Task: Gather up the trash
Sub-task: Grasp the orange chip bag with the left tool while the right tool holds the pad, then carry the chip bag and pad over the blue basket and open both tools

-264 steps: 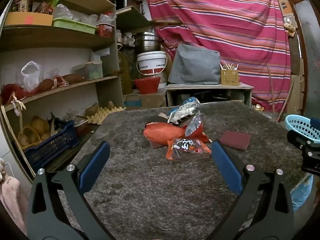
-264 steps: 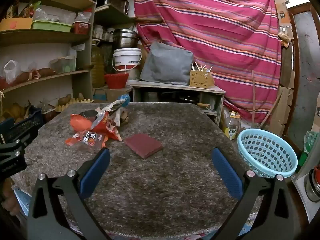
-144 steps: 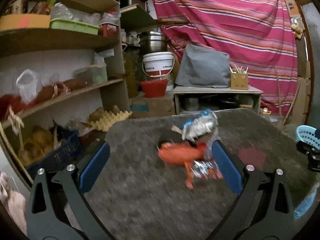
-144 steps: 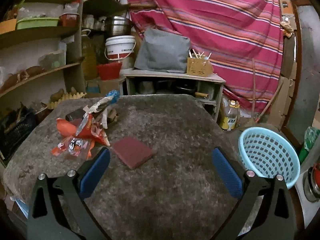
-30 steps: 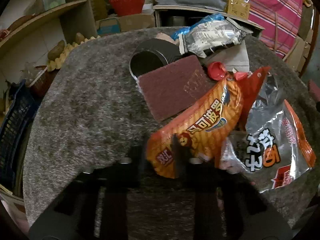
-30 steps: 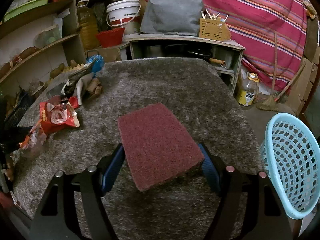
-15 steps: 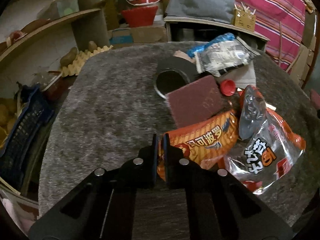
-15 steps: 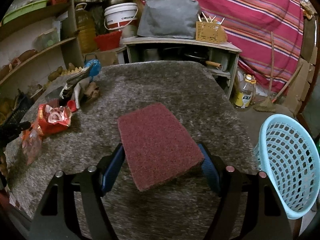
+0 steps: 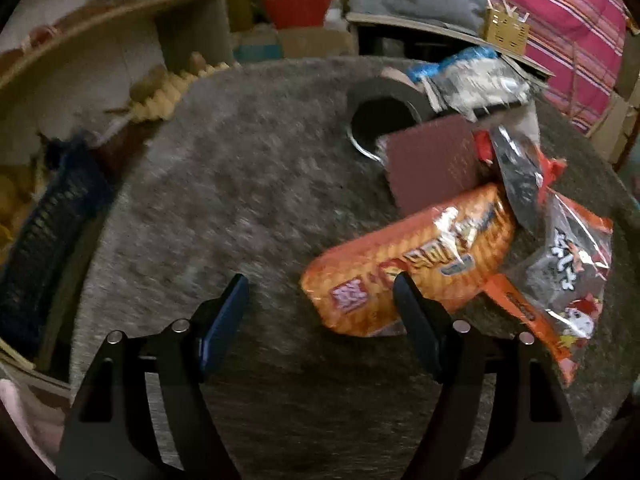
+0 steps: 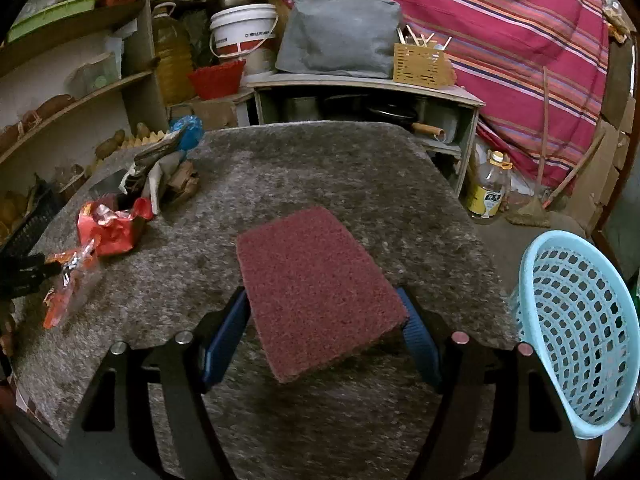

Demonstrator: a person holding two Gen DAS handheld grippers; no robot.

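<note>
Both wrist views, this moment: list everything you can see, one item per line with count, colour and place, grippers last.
orange snack bag: 1, orange, on the carpet by the left gripper's right finger
clear noodle wrapper: 1, clear with red print, right of the orange bag
scouring pad on pile: 1, maroon, behind the orange bag
tape roll: 1, dark, behind that pad
silver-blue wrapper: 1, far end of pile
held scouring pad: 1, maroon, between the right gripper's fingers
basket: 1, light blue, off the table's right edge
carpeted table: 1, grey
shelves: wooden, left wall
striped cloth: 1, red, back wall
left gripper: open, empty
right gripper: closed on the held pad
</note>
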